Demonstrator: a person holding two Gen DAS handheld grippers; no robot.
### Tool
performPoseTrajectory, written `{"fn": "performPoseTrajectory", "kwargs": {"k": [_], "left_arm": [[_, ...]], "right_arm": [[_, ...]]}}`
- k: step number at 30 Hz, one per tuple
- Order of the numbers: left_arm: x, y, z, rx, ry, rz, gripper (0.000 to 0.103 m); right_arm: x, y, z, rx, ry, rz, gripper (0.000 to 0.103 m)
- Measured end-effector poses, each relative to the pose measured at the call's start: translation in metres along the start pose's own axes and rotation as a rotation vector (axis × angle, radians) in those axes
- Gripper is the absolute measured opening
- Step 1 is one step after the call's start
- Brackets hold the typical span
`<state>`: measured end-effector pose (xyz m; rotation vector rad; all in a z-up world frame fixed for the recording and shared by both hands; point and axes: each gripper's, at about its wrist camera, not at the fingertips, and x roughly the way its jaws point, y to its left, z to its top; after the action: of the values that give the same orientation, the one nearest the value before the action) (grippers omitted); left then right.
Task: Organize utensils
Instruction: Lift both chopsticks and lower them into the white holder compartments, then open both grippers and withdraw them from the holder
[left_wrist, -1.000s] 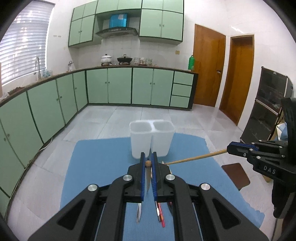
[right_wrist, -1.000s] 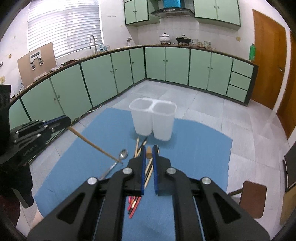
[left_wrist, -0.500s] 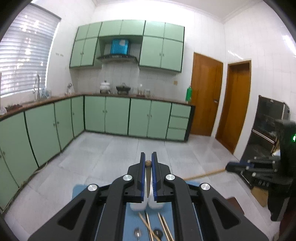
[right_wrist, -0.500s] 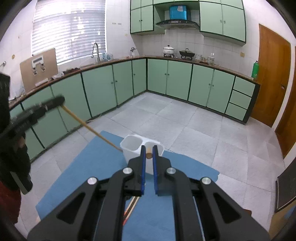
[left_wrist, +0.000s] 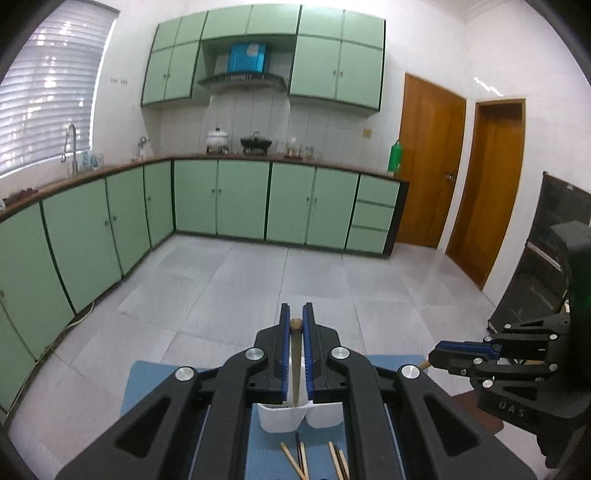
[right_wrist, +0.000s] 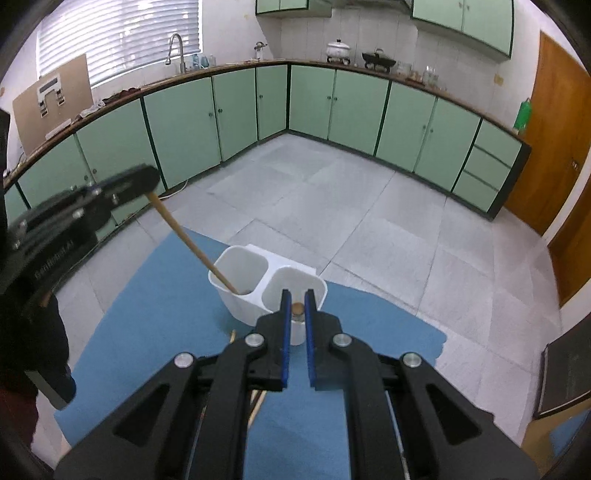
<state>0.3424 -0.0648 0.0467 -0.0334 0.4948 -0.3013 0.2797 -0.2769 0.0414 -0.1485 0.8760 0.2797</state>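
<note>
Your left tongs (right_wrist: 147, 184) pinch a chopstick (right_wrist: 195, 245) tipped into the holder (right_wrist: 240, 306), your right tongs (right_wrist: 297, 317) pinch another above it; more lie on the mat (left_wrist: 147, 384).

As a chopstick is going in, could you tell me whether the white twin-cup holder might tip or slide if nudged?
Probably light: the holder looks like thin plastic, so it may shift. The chopstick in the left gripper enters one cup at a slant, so sideways pressure could tip it. The mat may add grip.
</note>
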Motion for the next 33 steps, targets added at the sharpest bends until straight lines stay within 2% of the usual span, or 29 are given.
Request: {"fn": "performPoseTrajectory", "kwargs": {"k": [1, 3, 5, 6, 9, 13, 14, 15, 20, 23, 27, 29, 33], "left_arm": [[0.002, 0.0, -0.002, 0.0, 0.007, 0.003, 0.007], [0.0, 0.002, -0.008, 0.001, 0.004, 0.005, 0.008], [-0.006, 0.003, -0.011, 0.004, 0.001, 0.003, 0.014], [-0.01, 0.004, -0.013, 0.007, -0.003, 0.003, 0.019], [-0.026, 0.007, -0.022, 0.011, -0.015, 0.009, 0.027], [-0.053, 0.011, -0.048, 0.01, -0.02, 0.017, 0.038], [-0.059, 0.012, -0.055, 0.013, -0.02, 0.024, 0.044], [-0.067, 0.012, -0.069, 0.013, -0.016, 0.033, 0.049], [-0.082, 0.017, -0.137, -0.012, 0.068, 0.04, 0.059], [-0.083, 0.016, -0.194, -0.002, 0.161, 0.071, 0.06], [-0.074, 0.014, -0.249, 0.007, 0.284, 0.096, 0.061], [-0.07, 0.016, -0.277, 0.008, 0.337, 0.114, 0.061], [-0.063, 0.018, -0.307, -0.009, 0.415, 0.135, 0.061]], "right_arm": [[0.001, -0.001, -0.001, 0.011, -0.004, 0.006, 0.009], [-0.001, -0.003, -0.005, 0.025, -0.013, 0.01, 0.019], [-0.009, -0.006, -0.009, 0.034, -0.046, 0.002, 0.045], [-0.016, -0.008, -0.013, 0.038, -0.073, -0.007, 0.047], [-0.034, -0.016, -0.028, 0.061, -0.121, -0.023, 0.055], [-0.056, -0.026, -0.069, 0.112, -0.175, -0.041, 0.071], [-0.058, -0.025, -0.08, 0.123, -0.18, -0.045, 0.075], [-0.06, -0.025, -0.097, 0.138, -0.182, -0.048, 0.075], [-0.053, -0.016, -0.172, 0.222, -0.167, -0.044, 0.083], [-0.041, -0.001, -0.216, 0.241, -0.14, -0.068, 0.084], [-0.016, 0.026, -0.266, 0.247, -0.083, -0.09, 0.084], [-0.007, 0.041, -0.282, 0.236, -0.065, -0.099, 0.082], [0.016, 0.062, -0.303, 0.246, 0.004, -0.072, 0.073]]}}
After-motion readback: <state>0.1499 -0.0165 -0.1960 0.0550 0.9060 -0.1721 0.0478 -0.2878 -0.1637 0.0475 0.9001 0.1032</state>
